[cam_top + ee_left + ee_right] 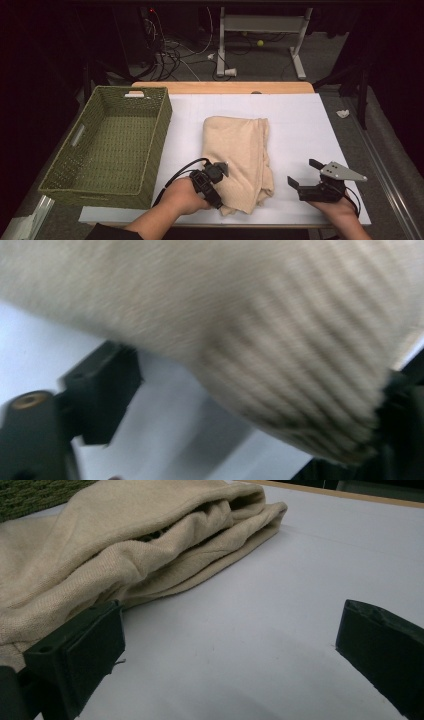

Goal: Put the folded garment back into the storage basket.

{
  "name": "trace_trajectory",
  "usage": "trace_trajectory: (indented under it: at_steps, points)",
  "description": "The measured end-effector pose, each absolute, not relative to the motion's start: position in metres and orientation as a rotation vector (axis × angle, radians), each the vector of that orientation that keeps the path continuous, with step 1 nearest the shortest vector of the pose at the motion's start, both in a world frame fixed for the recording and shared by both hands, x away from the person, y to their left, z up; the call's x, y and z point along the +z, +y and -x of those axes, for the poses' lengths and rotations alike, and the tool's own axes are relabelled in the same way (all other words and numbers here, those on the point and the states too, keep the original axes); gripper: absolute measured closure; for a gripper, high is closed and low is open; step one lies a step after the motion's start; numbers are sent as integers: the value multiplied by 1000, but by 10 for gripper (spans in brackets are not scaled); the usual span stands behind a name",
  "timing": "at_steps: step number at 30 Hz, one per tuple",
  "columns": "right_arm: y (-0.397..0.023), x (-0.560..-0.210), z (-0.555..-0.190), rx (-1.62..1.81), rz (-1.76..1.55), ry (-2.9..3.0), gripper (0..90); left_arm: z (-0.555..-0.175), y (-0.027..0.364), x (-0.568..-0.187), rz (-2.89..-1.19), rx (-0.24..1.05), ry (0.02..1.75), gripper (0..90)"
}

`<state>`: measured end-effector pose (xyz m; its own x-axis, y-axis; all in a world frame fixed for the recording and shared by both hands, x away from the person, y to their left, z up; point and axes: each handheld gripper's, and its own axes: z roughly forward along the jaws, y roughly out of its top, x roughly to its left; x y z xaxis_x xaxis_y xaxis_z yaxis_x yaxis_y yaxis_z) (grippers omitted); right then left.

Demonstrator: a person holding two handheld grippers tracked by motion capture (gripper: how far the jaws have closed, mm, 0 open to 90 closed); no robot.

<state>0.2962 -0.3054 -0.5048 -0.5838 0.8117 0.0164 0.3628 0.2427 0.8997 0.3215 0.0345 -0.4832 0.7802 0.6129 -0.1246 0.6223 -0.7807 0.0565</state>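
Two claws sit at the near edge of the folded beige sweater point(239, 160): left claw point(222, 176) spread at its near-left hem, ribbed knit between the jaws but no pad pressing, likely set to pinch; right claw point(303, 175) spread, bare white worktop point(310, 125) between its jaws, just right of the sweater. Farther left of the sweater, green woven basket point(107, 145) waits, probably its destination.

We see white table point(300, 120): green woven basket point(107, 145) at left, folded beige sweater point(237, 155) at centre.
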Motion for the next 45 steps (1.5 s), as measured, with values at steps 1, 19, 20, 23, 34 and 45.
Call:
trace_trajectory:
  at_steps: [1,19,20,23,34,45]
  points:
    - [-305,-505,-296,1305,-1071,2062,0,-320,33,-482,-2876,-158,975,284]
    - [-305,-504,-296,1316,-1077,2061,0,-315,30,-473,-2900,-153,883,600]
    - [-306,-504,-296,1318,-1078,2061,0,-315,30,-472,-2901,-151,880,599]
    - [-306,-504,-296,1321,-1080,2060,0,-315,31,-470,-2900,-152,879,599]
    - [-288,-490,-309,1331,-1046,2077,0,-315,40,-464,-2861,-176,960,605]
    - [-240,-477,-385,1302,-1122,2095,20,-313,41,-468,-2862,-156,929,603]
